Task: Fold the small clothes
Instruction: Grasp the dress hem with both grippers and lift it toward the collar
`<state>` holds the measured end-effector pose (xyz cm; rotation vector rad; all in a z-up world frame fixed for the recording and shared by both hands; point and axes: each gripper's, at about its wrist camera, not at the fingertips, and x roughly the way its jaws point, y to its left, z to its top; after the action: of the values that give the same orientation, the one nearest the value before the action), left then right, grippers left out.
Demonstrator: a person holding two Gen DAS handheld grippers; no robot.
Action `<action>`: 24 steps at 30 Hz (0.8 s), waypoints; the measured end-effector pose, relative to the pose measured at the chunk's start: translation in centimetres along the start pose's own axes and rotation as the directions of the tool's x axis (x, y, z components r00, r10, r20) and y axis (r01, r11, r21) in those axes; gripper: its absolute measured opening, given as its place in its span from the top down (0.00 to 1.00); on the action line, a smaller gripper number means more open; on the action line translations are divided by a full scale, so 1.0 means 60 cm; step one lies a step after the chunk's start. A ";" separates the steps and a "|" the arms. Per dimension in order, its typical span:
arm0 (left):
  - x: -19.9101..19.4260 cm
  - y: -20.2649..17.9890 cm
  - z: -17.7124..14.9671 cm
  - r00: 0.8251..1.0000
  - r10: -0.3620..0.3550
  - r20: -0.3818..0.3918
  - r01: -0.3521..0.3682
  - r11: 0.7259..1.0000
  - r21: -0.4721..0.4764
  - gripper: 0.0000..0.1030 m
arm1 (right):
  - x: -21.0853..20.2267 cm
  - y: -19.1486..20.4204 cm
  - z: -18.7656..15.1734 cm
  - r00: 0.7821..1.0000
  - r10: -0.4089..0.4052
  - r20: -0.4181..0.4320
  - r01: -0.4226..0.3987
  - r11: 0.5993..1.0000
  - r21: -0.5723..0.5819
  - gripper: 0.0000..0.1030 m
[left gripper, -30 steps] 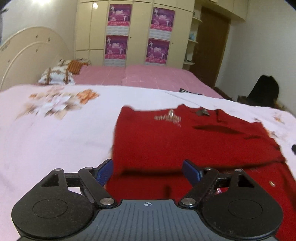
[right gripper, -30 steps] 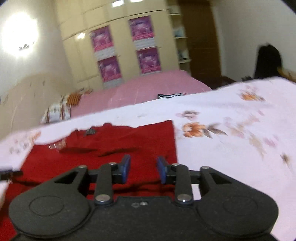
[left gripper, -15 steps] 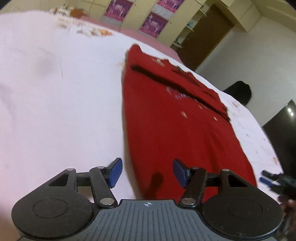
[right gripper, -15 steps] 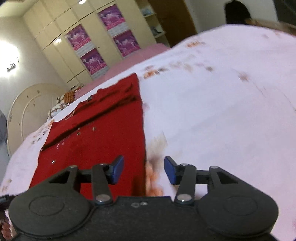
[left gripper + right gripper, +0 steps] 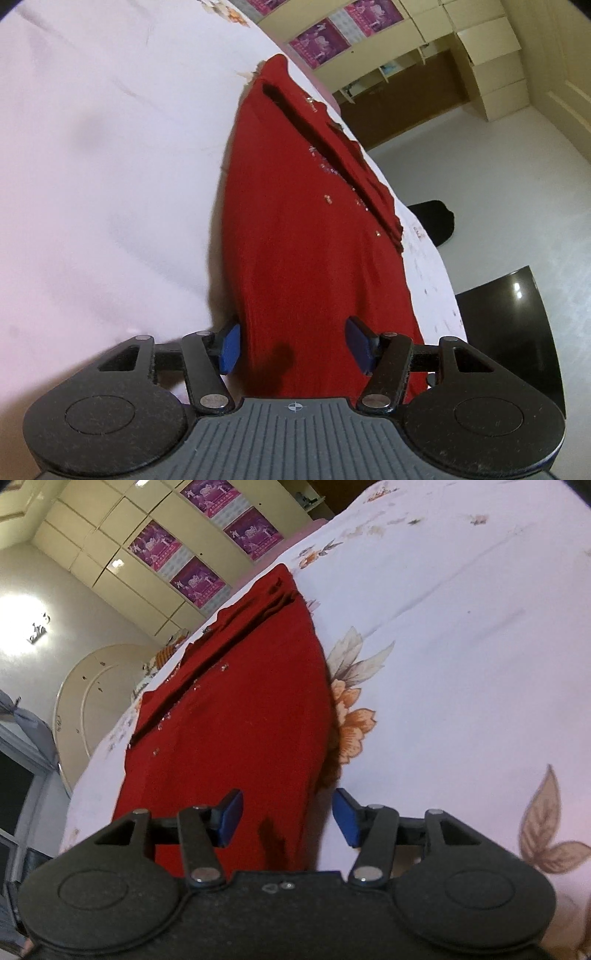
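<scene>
Red top (image 5: 303, 251) lies flat on the floral bedsheet (image 5: 92, 184), one side already folded over lengthwise, small sequins scattered along the fold.

Left gripper (image 5: 293, 345) sits low at the near end of the top, over its left edge. Blue pads (image 5: 229, 345) spread apart, jaws closing. Red cloth lies between them, but the pads don't press on it.

Right gripper (image 5: 288, 819) is at the near end too, over the top's right edge (image 5: 317, 738). Jaws spread and opening; the cloth edge runs between them, one pad over red fabric, the other over bare sheet. No pinch visible.

Behind: cream wardrobe (image 5: 122, 557) with purple posters (image 5: 197, 581), curved headboard (image 5: 88, 686), black bag (image 5: 432, 221) on the floor.
</scene>
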<state>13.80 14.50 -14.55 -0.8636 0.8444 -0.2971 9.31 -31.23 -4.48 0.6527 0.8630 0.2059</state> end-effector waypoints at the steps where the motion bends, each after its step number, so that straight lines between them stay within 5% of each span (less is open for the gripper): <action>1: 0.007 0.000 0.001 1.000 0.002 -0.002 -0.002 1.000 -0.001 0.56 | 0.003 -0.002 0.002 1.000 0.012 -0.004 -0.012 1.000 0.012 0.50; 3: 0.019 0.005 -0.001 1.000 0.014 -0.009 -0.015 1.000 -0.015 0.69 | 0.012 -0.005 0.008 0.999 0.037 -0.016 -0.037 0.999 0.031 0.54; 8: 0.029 0.003 -0.002 0.999 0.046 0.006 -0.046 0.998 0.031 0.96 | 0.026 -0.005 0.003 0.997 0.047 -0.057 -0.046 0.999 0.025 0.82; 10: 0.012 -0.007 0.001 0.999 0.021 0.046 -0.023 0.999 0.046 0.96 | 0.030 0.002 0.004 0.998 0.019 -0.064 -0.020 1.000 -0.018 0.95; 13: -0.035 -0.029 0.000 0.989 -0.043 0.142 0.028 0.994 0.104 0.97 | -0.005 0.032 0.010 1.000 0.011 0.025 -0.008 0.992 -0.125 0.95; 17: -0.027 -0.011 -0.010 0.992 0.044 0.121 -0.061 0.988 0.141 0.97 | -0.064 0.065 0.011 0.991 0.069 0.114 -0.036 0.962 -0.269 0.95; 18: -0.010 0.000 -0.016 0.992 0.095 0.085 -0.107 0.983 0.147 0.97 | -0.058 0.058 0.008 0.993 0.058 0.105 -0.027 0.961 -0.274 0.95; 21: -0.009 0.007 -0.020 0.991 0.087 0.101 -0.100 0.987 0.127 0.97 | 0.010 0.005 -0.001 0.996 -0.082 -0.039 0.073 0.978 -0.197 0.95; 24: -0.007 0.000 -0.018 0.991 0.094 0.098 -0.107 0.985 0.138 0.97 | -0.004 -0.001 -0.003 0.999 -0.034 0.000 0.034 0.991 -0.130 0.95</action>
<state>12.69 14.15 -14.74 -0.6930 0.7689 -0.2255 9.02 -31.26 -4.45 0.5165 0.8546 0.2302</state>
